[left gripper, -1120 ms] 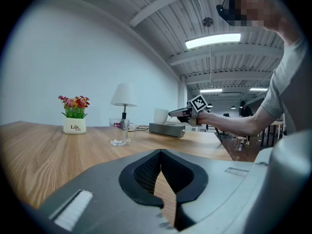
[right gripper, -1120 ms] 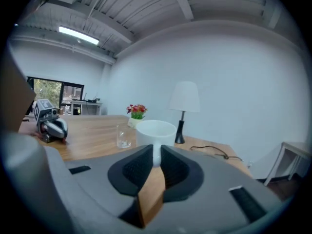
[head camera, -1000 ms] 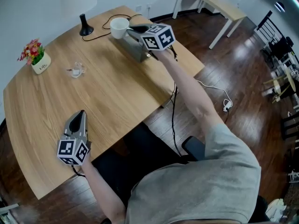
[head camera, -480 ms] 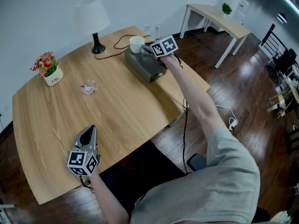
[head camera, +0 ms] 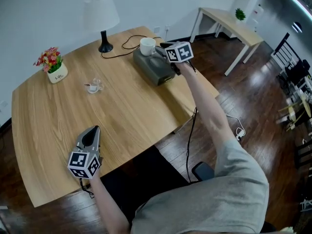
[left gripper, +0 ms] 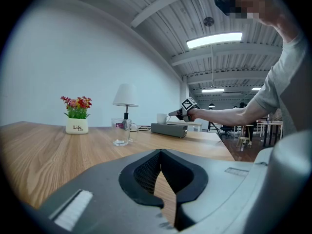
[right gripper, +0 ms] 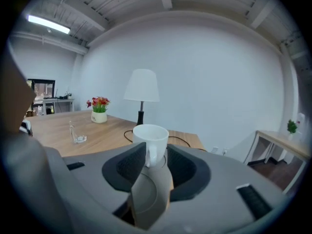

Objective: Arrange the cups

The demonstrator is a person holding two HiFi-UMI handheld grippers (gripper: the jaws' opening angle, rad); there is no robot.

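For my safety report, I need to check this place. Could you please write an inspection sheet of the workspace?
Surface: wooden table, middle bare.
Job's things: white mug stands on the grey box; glass cup stands apart, nearer the flower pot.
Clutter: flower pot, lamp, grey box.
Grippers: left gripper shut, empty; right gripper open, its jaws have just been opening, mug handle between them.
Cables: black cable lies beside the lamp; gripper cable hangs below the right arm.
Surroundings: side table, dark floor.
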